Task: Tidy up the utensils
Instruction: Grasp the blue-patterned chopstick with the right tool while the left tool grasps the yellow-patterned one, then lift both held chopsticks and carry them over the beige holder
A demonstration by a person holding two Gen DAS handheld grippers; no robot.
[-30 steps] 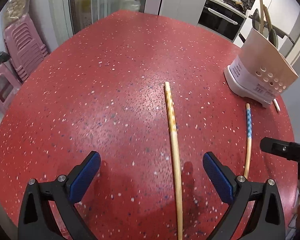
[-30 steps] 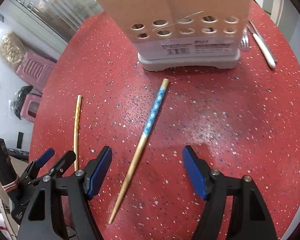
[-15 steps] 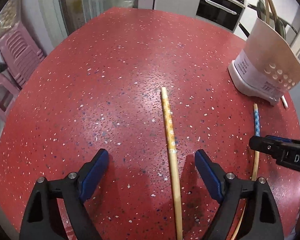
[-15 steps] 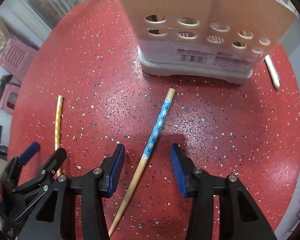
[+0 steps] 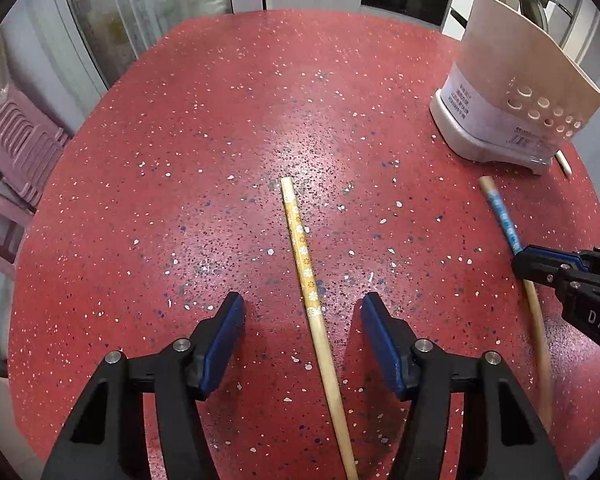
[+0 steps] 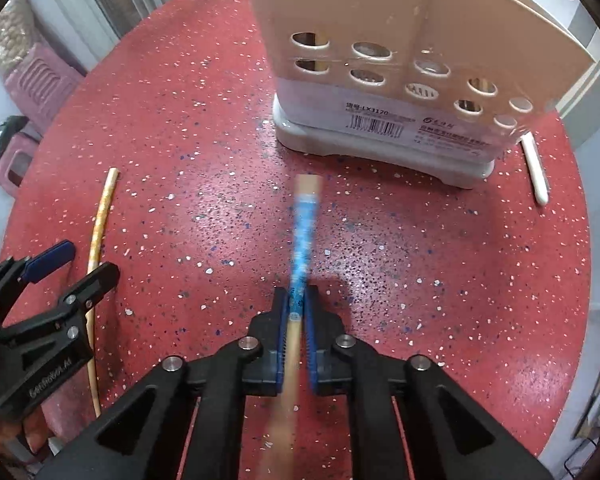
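Observation:
On the red speckled table point(image 5: 172, 152) lies a yellow-patterned chopstick point(image 5: 305, 268), between the blue pads of my left gripper point(image 5: 302, 320). The jaws are closing and neither pad touches the chopstick. My right gripper point(image 6: 296, 308) is shut on a blue-patterned chopstick point(image 6: 303, 228), which points at the beige utensil holder point(image 6: 380, 20) and is blurred. In the left wrist view the right gripper point(image 5: 540, 266) sits at the right edge over the blue chopstick point(image 5: 500, 214). The right wrist view shows the left gripper point(image 6: 74, 268) straddling the yellow chopstick point(image 6: 102, 212).
The holder point(image 5: 508, 100) stands at the table's far right with several utensils in it. A white-handled utensil point(image 6: 535, 170) lies just beside its right end. Pink plastic stools point(image 5: 16, 148) stand off the table's left edge. Kitchen cabinets and an oven are behind.
My right gripper's jaws have shut on the blue chopstick. My left gripper's jaws have narrowed around the yellow chopstick and slid along it.

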